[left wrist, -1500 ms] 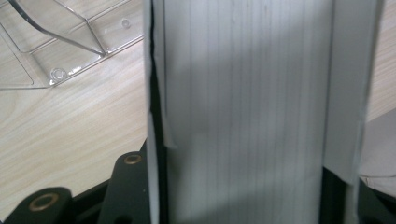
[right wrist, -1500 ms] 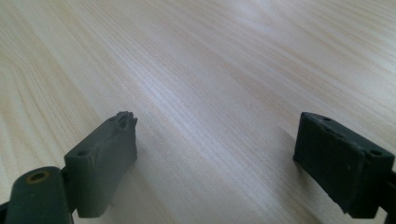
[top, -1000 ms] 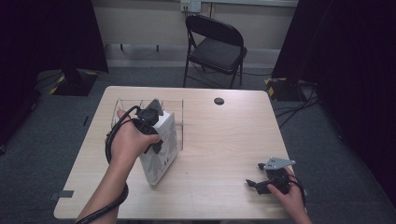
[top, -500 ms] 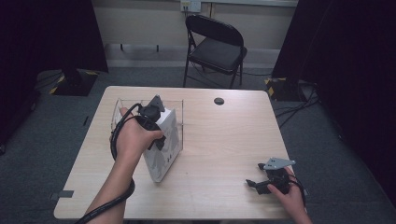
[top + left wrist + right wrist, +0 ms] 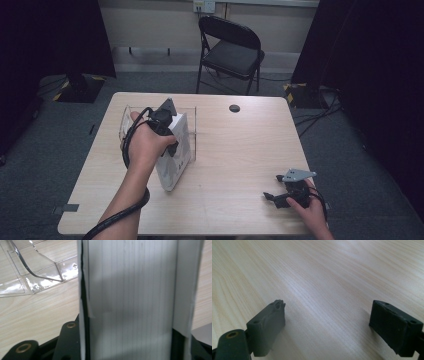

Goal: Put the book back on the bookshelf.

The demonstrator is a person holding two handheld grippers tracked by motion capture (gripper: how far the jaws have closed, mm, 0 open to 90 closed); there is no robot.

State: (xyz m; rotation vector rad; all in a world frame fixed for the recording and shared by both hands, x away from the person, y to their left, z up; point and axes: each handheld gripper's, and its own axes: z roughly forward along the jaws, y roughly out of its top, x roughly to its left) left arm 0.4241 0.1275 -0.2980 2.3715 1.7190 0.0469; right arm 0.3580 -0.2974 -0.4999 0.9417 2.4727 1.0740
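Observation:
A white box [image 5: 176,159] stands tilted on the wooden table [image 5: 240,150], left of the middle. My left gripper [image 5: 169,142] comes down on it from above and is shut on it. In the left gripper view the box [image 5: 130,302] fills the space between the black fingers [image 5: 70,340]. Just behind the box a clear plastic rack [image 5: 127,120] stands on the table, and its base [image 5: 32,272] lies next to the box. My right gripper [image 5: 272,188] rests on the table near the front right corner. Its jaws are open, with bare wood between them [image 5: 329,325].
A small black round disc [image 5: 234,108] lies near the table's far edge. A black folding chair [image 5: 230,50] stands beyond the table on grey carpet. Cables run across the floor to the right. Bare wood stretches between the box and the right hand.
The left hand and the box have shifted slightly toward the far side, closer to the clear rack. The right hand has not moved.

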